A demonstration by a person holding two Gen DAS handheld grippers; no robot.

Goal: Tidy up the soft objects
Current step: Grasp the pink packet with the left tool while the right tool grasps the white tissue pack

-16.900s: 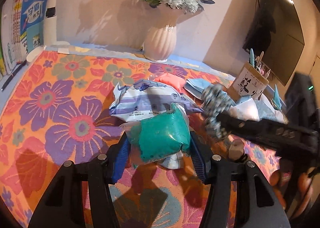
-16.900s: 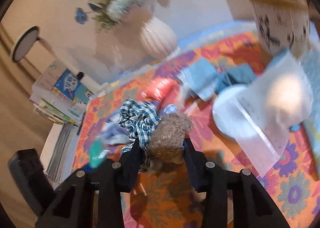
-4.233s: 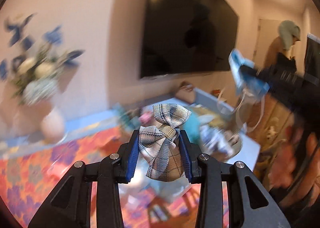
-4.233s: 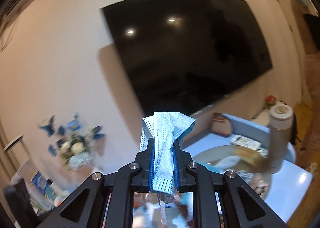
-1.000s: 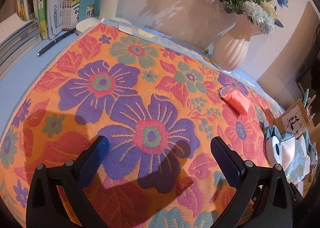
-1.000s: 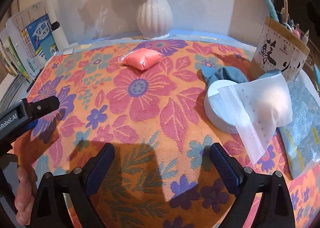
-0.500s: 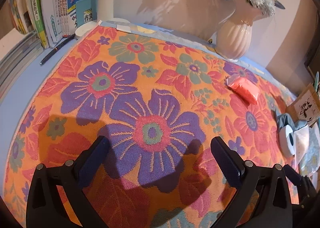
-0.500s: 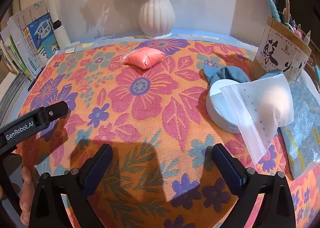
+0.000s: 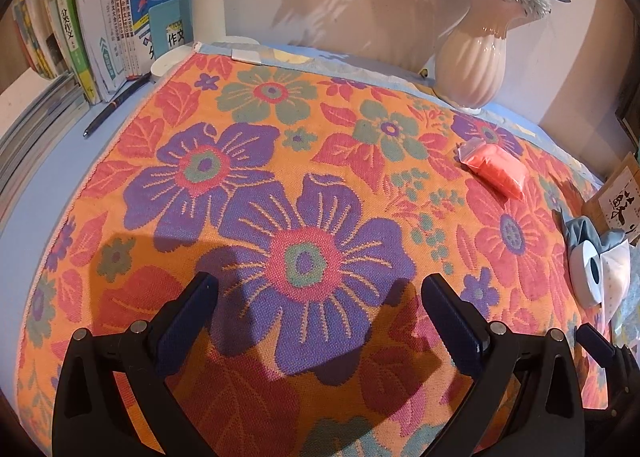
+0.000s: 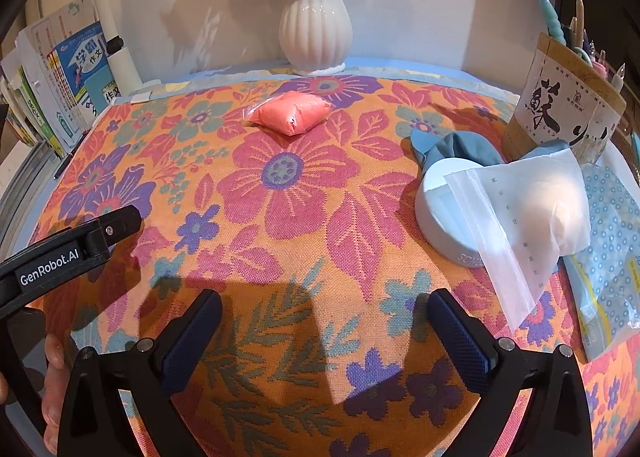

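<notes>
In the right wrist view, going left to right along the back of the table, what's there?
Books → white vase → pen holder.

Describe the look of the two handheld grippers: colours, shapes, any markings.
Both are black plastic. The left gripper and right gripper each have two angular arms with silver screw heads and dark blue ribbed pads on the inner faces. From the right wrist view, the left gripper's side carries white "GenRobot.AI" lettering. No cables or sleeves show.
</notes>
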